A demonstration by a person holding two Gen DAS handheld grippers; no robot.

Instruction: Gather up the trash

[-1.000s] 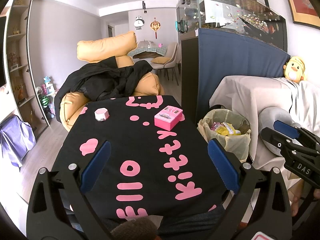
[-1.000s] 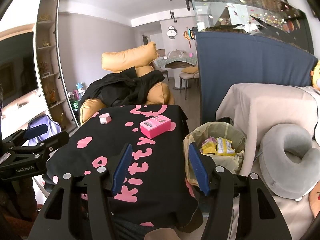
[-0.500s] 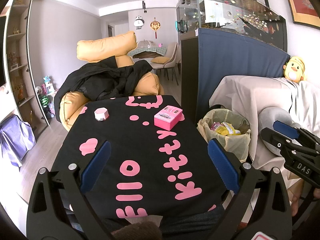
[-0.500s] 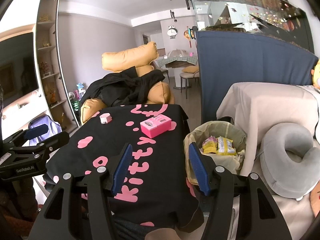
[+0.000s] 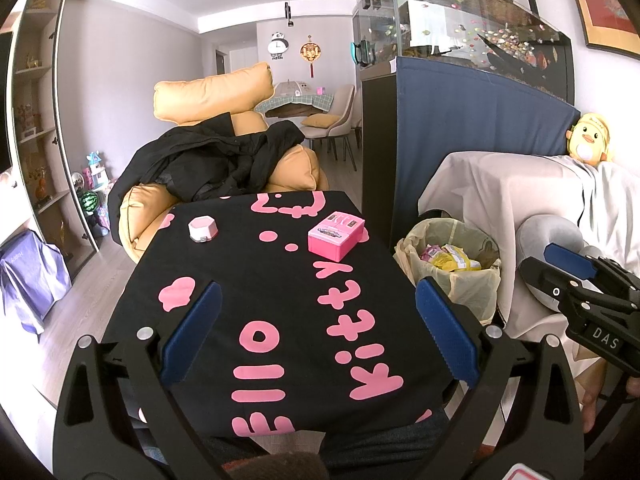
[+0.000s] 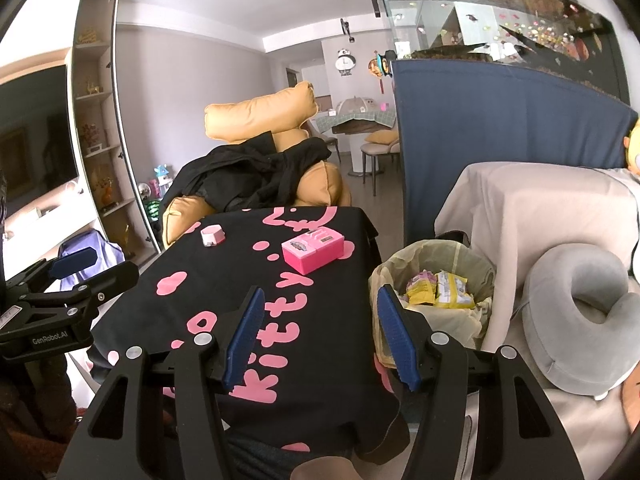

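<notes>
A lined trash bin (image 5: 416, 248) (image 6: 384, 276) stands on the floor right of the table, with yellow and pink wrappers (image 5: 450, 258) (image 6: 438, 294) inside. My left gripper (image 5: 318, 330) is open and empty, held above the near part of the black tablecloth (image 5: 248, 280). My right gripper (image 6: 320, 338) is open and empty, over the table's right edge, just short of the bin. Each gripper also shows in the other's view: the right one (image 5: 580, 280), the left one (image 6: 76, 276).
A pink box (image 5: 336, 235) (image 6: 313, 249) and a small white-pink hexagonal box (image 5: 203, 229) (image 6: 213, 235) lie on the far part of the table. An orange sofa with a black coat (image 5: 212, 164) stands behind. A covered sofa (image 6: 532, 208) with a grey neck pillow (image 6: 580, 316) is right.
</notes>
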